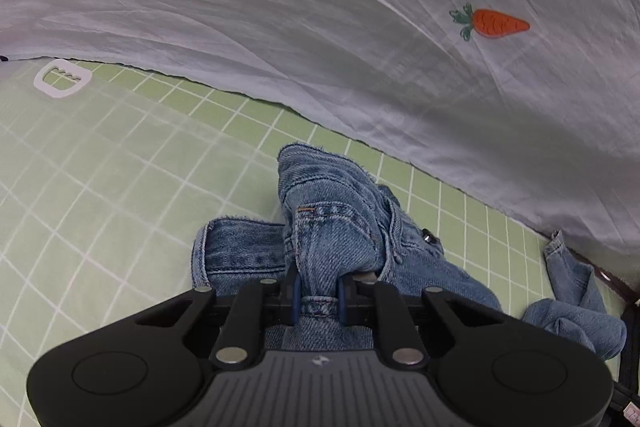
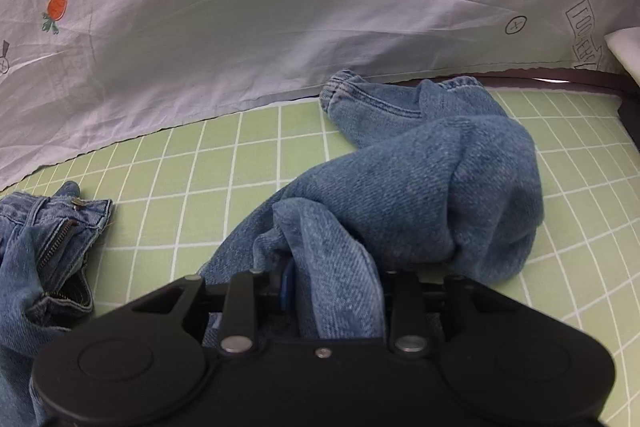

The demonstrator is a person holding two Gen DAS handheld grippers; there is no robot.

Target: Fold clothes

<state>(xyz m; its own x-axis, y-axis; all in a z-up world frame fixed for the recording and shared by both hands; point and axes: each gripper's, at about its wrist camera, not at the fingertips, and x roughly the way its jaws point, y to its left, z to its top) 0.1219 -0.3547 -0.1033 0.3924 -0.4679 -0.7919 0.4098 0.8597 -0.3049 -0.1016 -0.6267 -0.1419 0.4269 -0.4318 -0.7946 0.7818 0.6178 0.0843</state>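
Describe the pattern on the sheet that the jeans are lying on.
Light green with a white grid of squares, clearest in the right wrist view.

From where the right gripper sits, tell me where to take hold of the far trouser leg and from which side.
Grip the hem cuff of the jeans, coming from the left across the bare green sheet. The cuff lies flat with its stitched edge open to that side; the leg's middle is a thick bunched hump. The right gripper would first have to let go of its denim fold.
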